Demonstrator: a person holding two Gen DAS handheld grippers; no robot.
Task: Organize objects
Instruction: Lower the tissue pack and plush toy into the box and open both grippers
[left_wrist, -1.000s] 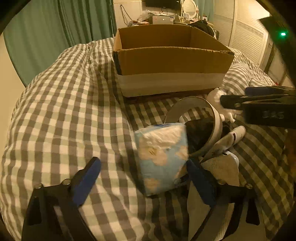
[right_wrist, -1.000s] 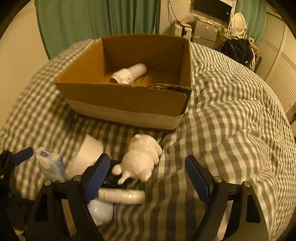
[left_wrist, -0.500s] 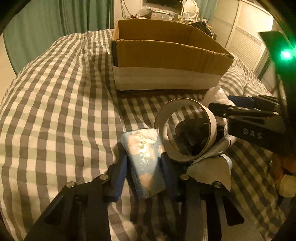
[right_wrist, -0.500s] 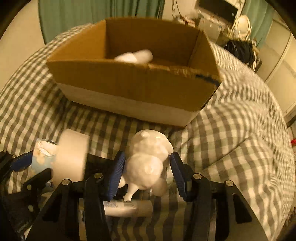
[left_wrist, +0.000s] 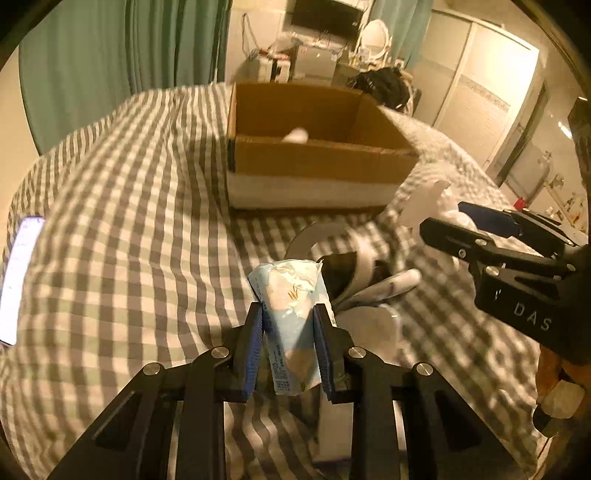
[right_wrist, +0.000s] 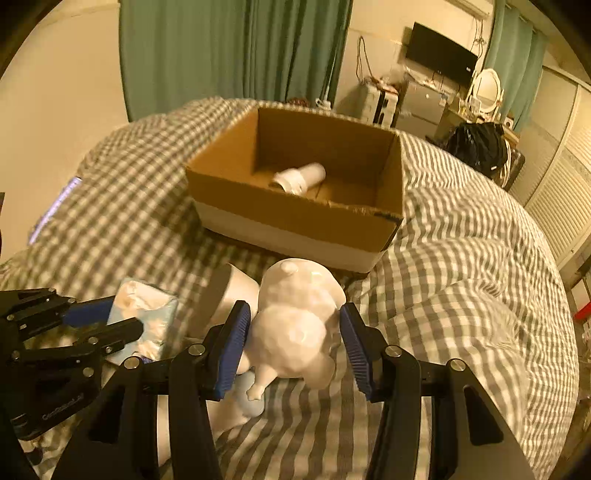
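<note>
Straight ahead of both tools sits the cardboard box (right_wrist: 295, 206), open at the top, and that is the way each load has to go. The left gripper (left_wrist: 290, 347) is squeezed tight on a soft blue tissue pack (left_wrist: 291, 321), which stands up long-ways between the blue pads, pointing away from the tool. The right gripper (right_wrist: 293, 347) is closed around a white animal toy (right_wrist: 295, 321), with its pads pressing on the toy's round sides.

From the right gripper the box is near, just past the toy, so this hand looks a little closer. From the left gripper the box is farther forward. A white bottle (right_wrist: 301, 177) already lies on its side in the box.

Just in front of the left tool rest a white tape roll (left_wrist: 332, 251) and a white tube (left_wrist: 388, 284), touching each other.

Everything sits on a puffy checked blanket (right_wrist: 461, 266) on a bed. Green curtains (right_wrist: 229, 48) hang behind, and a lit phone (left_wrist: 18, 273) lies far off to the left.
</note>
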